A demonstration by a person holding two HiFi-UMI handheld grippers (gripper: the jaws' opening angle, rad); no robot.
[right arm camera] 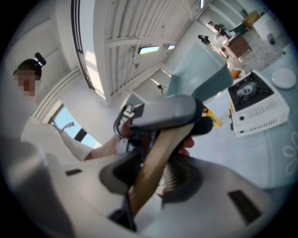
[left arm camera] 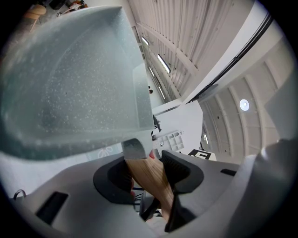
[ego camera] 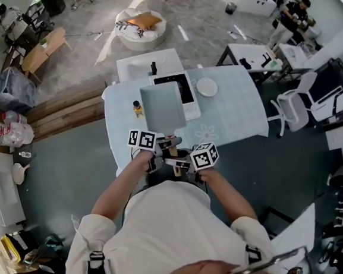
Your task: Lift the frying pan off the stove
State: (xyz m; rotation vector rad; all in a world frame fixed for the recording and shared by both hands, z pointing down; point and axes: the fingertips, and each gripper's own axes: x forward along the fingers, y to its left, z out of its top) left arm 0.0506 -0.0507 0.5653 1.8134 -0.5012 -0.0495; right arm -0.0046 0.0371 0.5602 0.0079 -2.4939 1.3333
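Frying pan point(ego camera: 163, 106), square and pale grey-green, hangs in the air clear of the portable gas stove point(right arm camera: 257, 106), whose burner stands bare. In the head view the pan floats over the stove's near-left part. Left gripper point(left arm camera: 147, 176) and right gripper point(right arm camera: 153, 173) each clamp the wooden handle point(left arm camera: 142, 168), jaws partly closed on it, the right farther from the stove. The lift looks done; at most, carrying the pan away from the stove remains.

Nothing really readable here, folks. The stove point(right arm camera: 257, 106) has some tiny print on its front panel, but it's too small to make out. The two cubes point(ego camera: 142, 139) just show black-and-white square patterns, no letters.
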